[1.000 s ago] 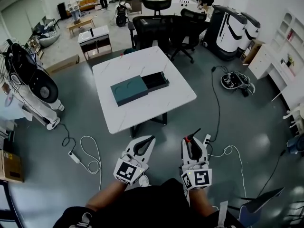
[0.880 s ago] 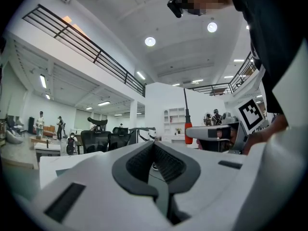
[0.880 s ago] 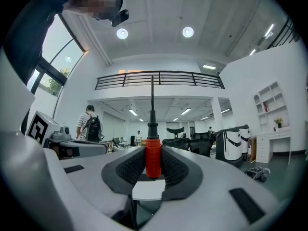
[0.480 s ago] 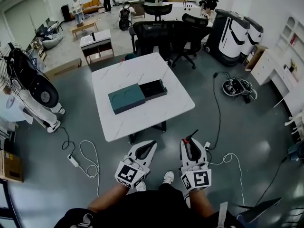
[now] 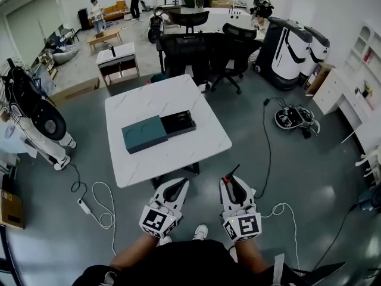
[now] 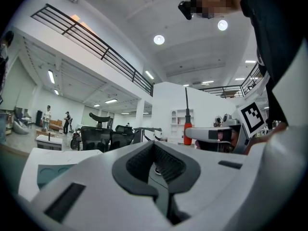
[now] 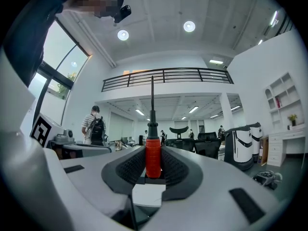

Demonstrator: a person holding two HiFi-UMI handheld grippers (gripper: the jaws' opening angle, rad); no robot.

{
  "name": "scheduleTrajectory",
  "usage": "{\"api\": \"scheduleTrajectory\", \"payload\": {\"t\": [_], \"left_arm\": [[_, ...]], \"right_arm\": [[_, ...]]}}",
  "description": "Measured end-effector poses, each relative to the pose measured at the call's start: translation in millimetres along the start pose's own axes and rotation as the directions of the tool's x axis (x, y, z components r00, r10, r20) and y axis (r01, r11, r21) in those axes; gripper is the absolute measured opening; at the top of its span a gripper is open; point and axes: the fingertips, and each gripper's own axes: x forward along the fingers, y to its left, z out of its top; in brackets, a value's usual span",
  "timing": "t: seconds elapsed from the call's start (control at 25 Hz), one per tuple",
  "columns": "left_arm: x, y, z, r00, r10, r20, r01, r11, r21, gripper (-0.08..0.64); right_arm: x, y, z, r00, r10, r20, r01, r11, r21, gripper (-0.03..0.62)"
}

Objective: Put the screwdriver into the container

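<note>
Gripping side: the right gripper [image 5: 232, 182] [image 7: 153, 163] is clamped on a red-handled screwdriver [image 5: 228, 176] [image 7: 152, 154] with a black collar and a thin dark metal shaft. The handle is pinched between the ribbed black pads. In the right gripper view the shaft rises straight up past the jaws.
Screwdriver place: low in the head view, over the grey floor. It is short of the table's near edge and well apart from the container.
Other side: the left gripper [image 5: 178, 187] [image 6: 155, 161] is level beside the right one. Its jaws are together at the tips, and nothing sits in the padded hollow between them. The left gripper view also catches the screwdriver [image 6: 187, 133] off to its right.
Person: dark sleeves reach to both marker cubes, and one light shoe [image 5: 200, 231] shows between the arms.
Floor: a white cable runs in loops to a power strip [image 5: 83, 205] at the left of the head view.
Table: a square white marble-patterned table [image 5: 199, 151] stands just ahead of the grippers.
Container: a flat dark teal rectangular container [image 5: 144, 134] lies near the table's middle. Its black inner tray [image 5: 178, 123] is slid out to the right and looks empty.
Beyond: black office chairs [image 5: 193, 52] stand behind the table, and white rounded machines [image 5: 292, 40] stand to the right. Several people [image 5: 95, 9] stand far back.
</note>
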Motion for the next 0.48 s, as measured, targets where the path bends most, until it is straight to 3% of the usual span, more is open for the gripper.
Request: {"api": "scheduleTrajectory", "payload": {"t": [0.48], "left_arm": [[55, -16, -4, 0.998, 0.056, 0.013, -0.056, 0.998, 0.003, 0.006]], "right_arm": [[6, -60, 4, 0.998, 0.066, 0.013, -0.066, 0.998, 0.017, 0.107]]}}
